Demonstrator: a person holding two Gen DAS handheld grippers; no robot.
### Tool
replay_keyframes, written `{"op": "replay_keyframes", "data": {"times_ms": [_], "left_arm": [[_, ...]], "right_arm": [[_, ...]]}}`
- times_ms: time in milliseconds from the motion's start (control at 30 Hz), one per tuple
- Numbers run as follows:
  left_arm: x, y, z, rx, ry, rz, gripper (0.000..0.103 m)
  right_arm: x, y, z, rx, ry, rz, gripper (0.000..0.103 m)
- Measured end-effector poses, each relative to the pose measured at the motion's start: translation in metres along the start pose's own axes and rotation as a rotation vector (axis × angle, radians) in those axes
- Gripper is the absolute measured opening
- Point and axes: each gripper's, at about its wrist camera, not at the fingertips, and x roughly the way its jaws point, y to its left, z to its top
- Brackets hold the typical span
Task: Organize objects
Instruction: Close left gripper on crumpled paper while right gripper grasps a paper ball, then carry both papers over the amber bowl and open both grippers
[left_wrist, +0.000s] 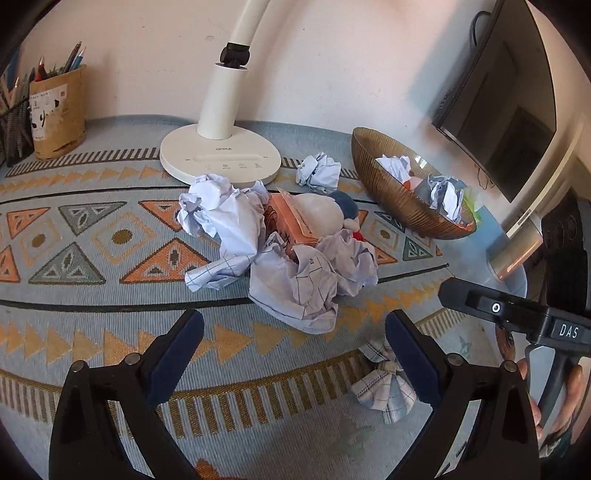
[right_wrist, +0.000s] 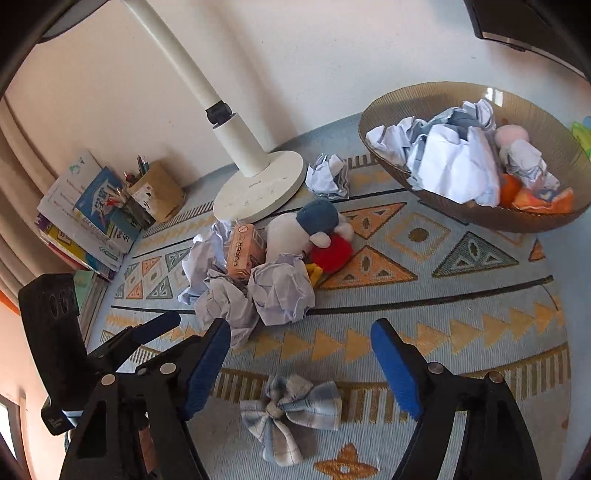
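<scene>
Books (right_wrist: 79, 218): stacked at the left edge of the right wrist view, against the wall.
Pencil holder (left_wrist: 57, 114): a brown paper-wrapped cup full of pencils, upper left of the left wrist view, beside a dark mesh cup (left_wrist: 14, 131).
Left gripper (left_wrist: 294, 332): fingers spread wide with nothing between them, low in its own view, hovering over the patterned mat (left_wrist: 92, 295); it also shows at lower left of the right wrist view.
Desk lamp (left_wrist: 221, 157): white round base and post at upper centre, resting on the mat's far side.
Paper pile (left_wrist: 288, 280): several crumpled sheets at frame centre, bunched around an orange box (left_wrist: 293, 221) and touching it.
Plush toy (right_wrist: 314, 236): white with a blue cap and red part, lying just right of the box, touching the crumpled paper in front of it.
Lone paper ball (left_wrist: 318, 171): between the lamp base and the bowl, apart from the pile.
Checked cloth bow (right_wrist: 290, 415): on the mat at lower centre of the right wrist view, in line with the gap between the fingers.
Right gripper (right_wrist: 301, 363): blue-padded fingers wide apart, holding nothing, above the bow.
Brown bowl (right_wrist: 417, 99): ribbed, upper right, holding crumpled paper, something orange and a small pale toy.
Monitor (left_wrist: 506, 122): dark screen at upper right of the left wrist view.
</scene>
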Motion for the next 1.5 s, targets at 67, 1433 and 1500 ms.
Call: {"op": "replay_keyframes", "data": {"times_ms": [67,1433,1500], "left_arm": [[0.013,-0.005,0.007,0.019,0.013,0.045,0.098],[-0.028,-0.026,-0.044,0.133,-0.148,0.244,0.054],[-0.028,-0.024,-0.044,0.124,-0.146,0.241,0.054]], "right_arm": [[0.020,0.006,0.009,-0.005,0.023,0.021,0.076],[-0.033,-0.057,-0.063,0.024,-0.095,-0.184,0.068],[-0.028,-0.059,-0.060,0.035,-0.096,-0.225,0.067]]}}
